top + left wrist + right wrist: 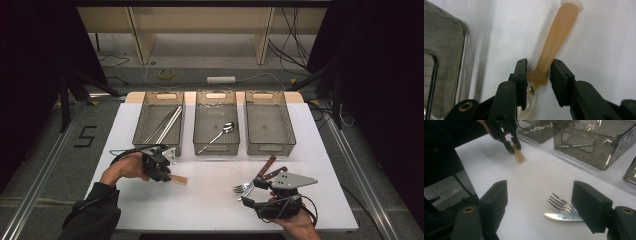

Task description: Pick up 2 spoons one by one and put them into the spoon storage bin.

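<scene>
Sorting of cutlery into three smoky grey plastic bins along the upper middle of the high view appears partly done. The left bin point(158, 122) holds long silver rods, seemingly chopsticks point(166, 124); the middle bin point(215, 127) holds one steel spoon point(219, 134); the right bin point(269, 127) looks empty. On the white table point(210, 200), at lower left of the high view, the left gripper point(169, 173) works on a pale amber plastic utensil handle point(554, 42). In the left gripper view, the jaws stand either side of its narrow neck at lower centre, one pad seemingly touching, the other with a sliver of gap, so no firm clamp is confirmed; the far end of the utensil is hidden beneath the gripper. The right gripper point(539, 205) hovers with jaws wide apart and empty, beside a steel fork point(560, 203) and steel knife blade point(562, 216) lying at lower right. Two brown-handled pieces point(270, 167) lie just beyond. Judgement: roughly half remains, with the amber utensil, fork and knives yet to be binned.
</scene>
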Action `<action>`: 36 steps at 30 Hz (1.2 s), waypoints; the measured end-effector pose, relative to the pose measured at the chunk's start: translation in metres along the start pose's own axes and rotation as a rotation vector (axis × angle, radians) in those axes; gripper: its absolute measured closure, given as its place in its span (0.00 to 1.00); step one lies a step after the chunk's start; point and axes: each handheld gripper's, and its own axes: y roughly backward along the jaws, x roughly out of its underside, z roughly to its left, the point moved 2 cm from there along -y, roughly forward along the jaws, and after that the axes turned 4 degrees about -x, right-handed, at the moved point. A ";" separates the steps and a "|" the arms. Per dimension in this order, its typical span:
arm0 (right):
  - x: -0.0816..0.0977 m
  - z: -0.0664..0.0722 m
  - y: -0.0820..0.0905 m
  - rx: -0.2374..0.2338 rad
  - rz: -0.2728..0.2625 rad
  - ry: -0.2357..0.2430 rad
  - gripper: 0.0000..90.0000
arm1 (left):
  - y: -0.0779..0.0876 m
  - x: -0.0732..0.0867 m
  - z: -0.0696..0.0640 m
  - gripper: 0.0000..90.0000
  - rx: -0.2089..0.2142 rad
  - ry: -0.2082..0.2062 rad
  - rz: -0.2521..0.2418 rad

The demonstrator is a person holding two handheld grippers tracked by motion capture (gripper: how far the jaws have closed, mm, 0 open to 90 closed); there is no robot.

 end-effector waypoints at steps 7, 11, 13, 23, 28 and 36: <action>0.000 0.000 0.000 -0.002 -0.001 0.005 0.34 | 0.001 0.001 -0.002 0.80 0.000 -0.058 -0.011; 0.000 0.000 0.000 -0.001 -0.001 0.000 0.34 | 0.001 0.001 -0.002 0.84 -0.006 -0.071 -0.022; 0.000 0.000 0.000 -0.002 -0.004 0.004 0.34 | 0.001 0.002 -0.002 0.84 -0.006 -0.065 -0.030; 0.000 0.000 0.001 0.000 -0.005 0.000 0.34 | 0.013 0.000 -0.001 0.84 -0.015 -0.031 -0.089; 0.000 0.000 0.001 0.001 -0.003 0.001 0.34 | 0.019 -0.001 -0.002 0.84 -0.030 -0.003 -0.125; 0.000 -0.001 0.001 0.003 -0.004 0.001 0.34 | 0.037 -0.014 -0.007 0.84 -0.036 0.061 -0.197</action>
